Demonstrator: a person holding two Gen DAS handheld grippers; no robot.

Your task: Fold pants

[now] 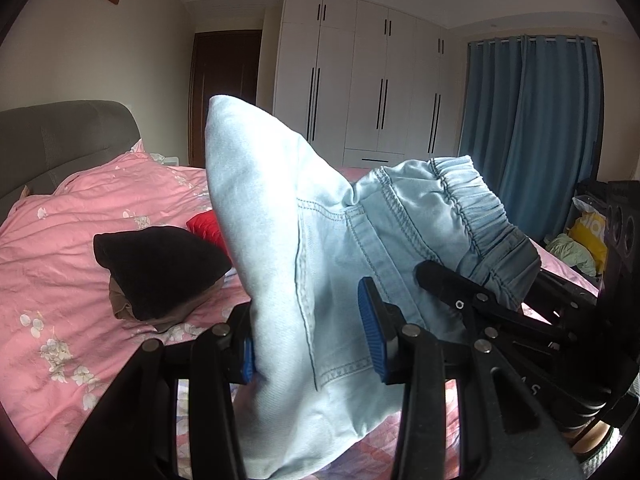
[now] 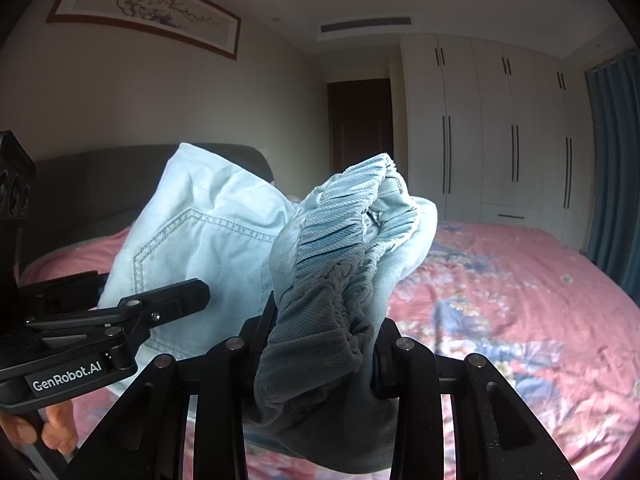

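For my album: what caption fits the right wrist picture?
Right gripper lifts jeans waistband above a pink bed.

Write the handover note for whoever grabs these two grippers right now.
Left gripper: shut on a bunched fold of the pale blue pants.
Right gripper: shut on the elastic waistband.
Pants are lifted above the pink bed, not laid flat; a black garment lies on the quilt to the left.
Done: both ends gripped.
Left: lay the pants down, smooth them, fold.

pants (image 1: 288,240): 1 | grippers: 2, left gripper (image 1: 312,344), right gripper (image 2: 320,352) | black garment (image 1: 160,268): 1 | red item (image 1: 208,228): 1
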